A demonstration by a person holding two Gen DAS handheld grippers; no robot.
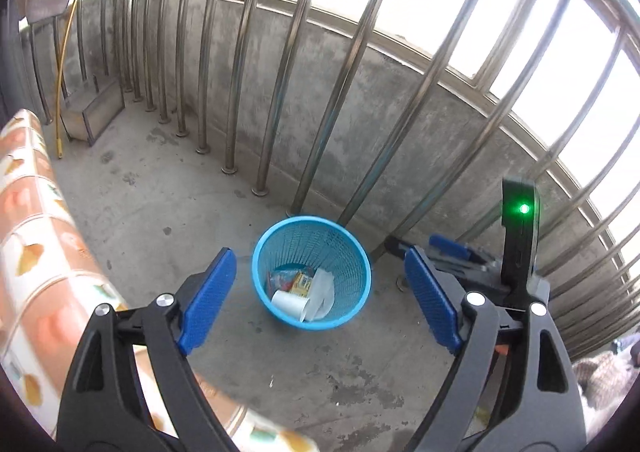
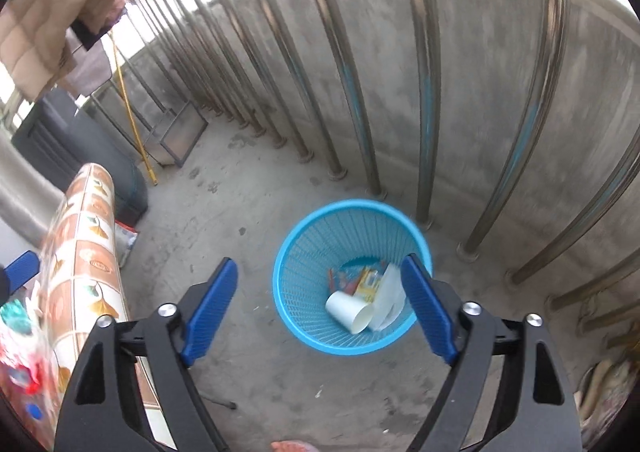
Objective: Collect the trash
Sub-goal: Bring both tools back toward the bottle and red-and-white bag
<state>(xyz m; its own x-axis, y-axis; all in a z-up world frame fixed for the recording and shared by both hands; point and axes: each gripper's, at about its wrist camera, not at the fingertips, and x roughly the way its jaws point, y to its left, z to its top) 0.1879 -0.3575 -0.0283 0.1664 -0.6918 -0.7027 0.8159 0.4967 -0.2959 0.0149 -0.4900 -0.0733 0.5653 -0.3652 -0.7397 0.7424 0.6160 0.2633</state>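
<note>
A blue mesh bin stands on the concrete floor by the railing. In it lie a white paper cup, a white sheet of paper and colourful wrappers. My left gripper hangs above the bin, open, with nothing between its blue pads. My right gripper is also open and empty above the bin; its right pad covers part of the rim. The right gripper's black body with a green light shows at the right of the left wrist view.
A table under a patterned orange-and-white cloth fills the left side, with colourful clutter on its near end. Steel railing bars and a low concrete wall stand behind the bin. A framed box and yellow pole sit far left.
</note>
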